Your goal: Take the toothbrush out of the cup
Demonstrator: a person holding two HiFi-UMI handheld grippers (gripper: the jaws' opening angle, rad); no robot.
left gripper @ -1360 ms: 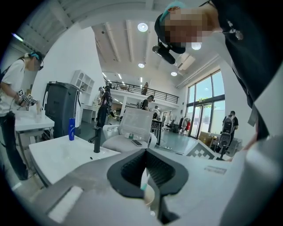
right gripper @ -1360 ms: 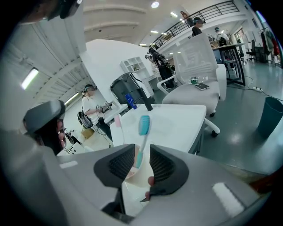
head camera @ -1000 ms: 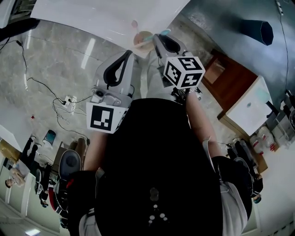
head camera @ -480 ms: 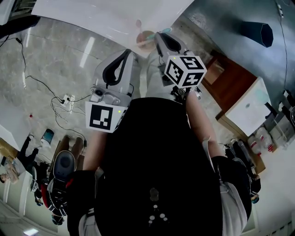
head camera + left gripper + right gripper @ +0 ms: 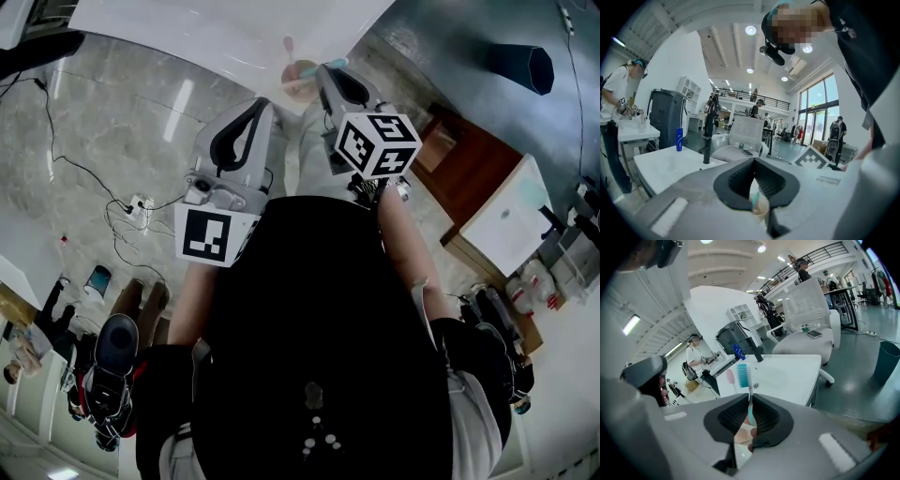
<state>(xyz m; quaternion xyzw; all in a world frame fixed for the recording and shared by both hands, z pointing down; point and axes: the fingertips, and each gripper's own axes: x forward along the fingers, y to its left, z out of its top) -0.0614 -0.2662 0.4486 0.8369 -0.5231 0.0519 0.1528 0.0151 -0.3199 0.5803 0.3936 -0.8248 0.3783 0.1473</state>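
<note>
A tan cup (image 5: pixel 298 80) stands near the edge of a white table (image 5: pixel 187 28). It holds a pink toothbrush (image 5: pixel 287 47) and a teal toothbrush (image 5: pixel 335 64). My right gripper (image 5: pixel 324 73) reaches over the cup. In the right gripper view its jaws have just been closing, and the right gripper (image 5: pixel 750 401) is shut on the teal toothbrush (image 5: pixel 742 373), whose handle runs up between the pads, with the pink toothbrush (image 5: pixel 730 377) behind it. My left gripper (image 5: pixel 262 104) hangs short of the cup, tips together, holding nothing. Past the left gripper (image 5: pixel 754 164) shows the cup (image 5: pixel 760 210).
A brown cabinet (image 5: pixel 469 169) and a small white table (image 5: pixel 511 211) stand at the right, a dark bin (image 5: pixel 525 61) beyond them. Cables (image 5: pixel 131 202) lie on the floor at the left. People (image 5: pixel 103 366) move at the lower left. An office chair (image 5: pixel 811 319) stands behind the table.
Both grippers stay where they were over the cup. A person at the lower left of the head view has shifted along the floor.
</note>
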